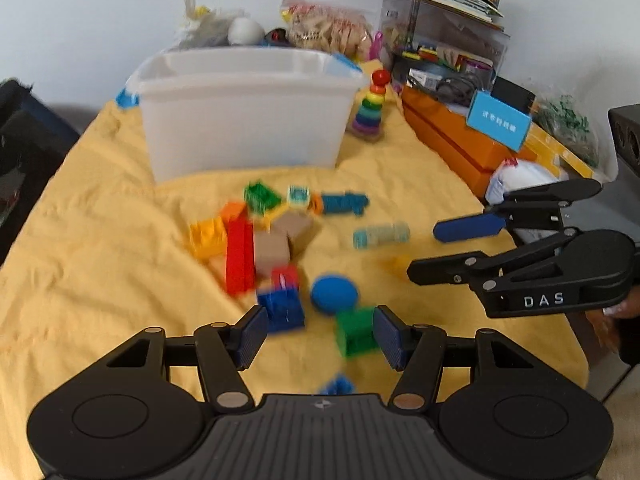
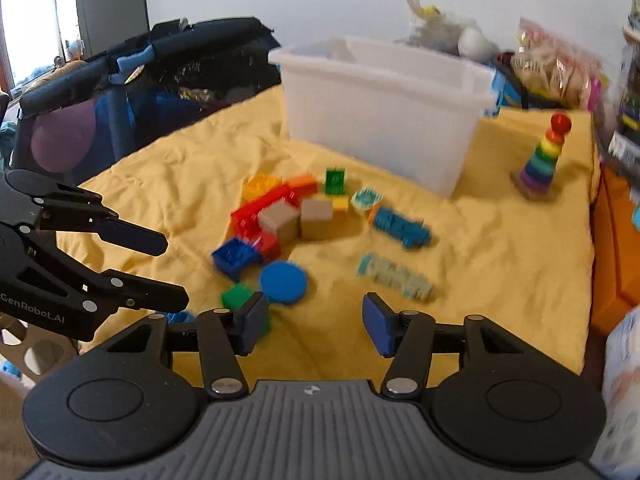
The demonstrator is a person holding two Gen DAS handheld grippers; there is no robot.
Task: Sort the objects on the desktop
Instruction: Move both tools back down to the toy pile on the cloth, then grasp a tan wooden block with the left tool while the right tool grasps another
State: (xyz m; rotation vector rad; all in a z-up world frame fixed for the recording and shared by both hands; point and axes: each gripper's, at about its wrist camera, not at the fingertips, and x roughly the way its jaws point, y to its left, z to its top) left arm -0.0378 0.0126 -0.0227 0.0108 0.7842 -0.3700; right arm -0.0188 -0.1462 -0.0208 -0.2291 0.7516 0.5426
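Left wrist: left hand-held gripper (image 1: 319,334) open, empty, above the blocks. Green block (image 1: 356,336) touches its right pad, blue block (image 1: 282,308) near the left; centre on one only. Studded hard plastic, square edges, grips flat-to-flat. Bin (image 1: 244,120) ahead, translucent.

Right wrist: right hand-held gripper (image 2: 316,322) open, empty, bare yellow cloth (image 2: 500,280) between the pads. Blue disc (image 2: 283,282) just ahead-left: thin, round, take across the rim.

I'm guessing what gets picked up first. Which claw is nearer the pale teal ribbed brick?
Right. The right claw hovers open just short of the pale teal ribbed brick; the left claw sits over toward the blue disc.
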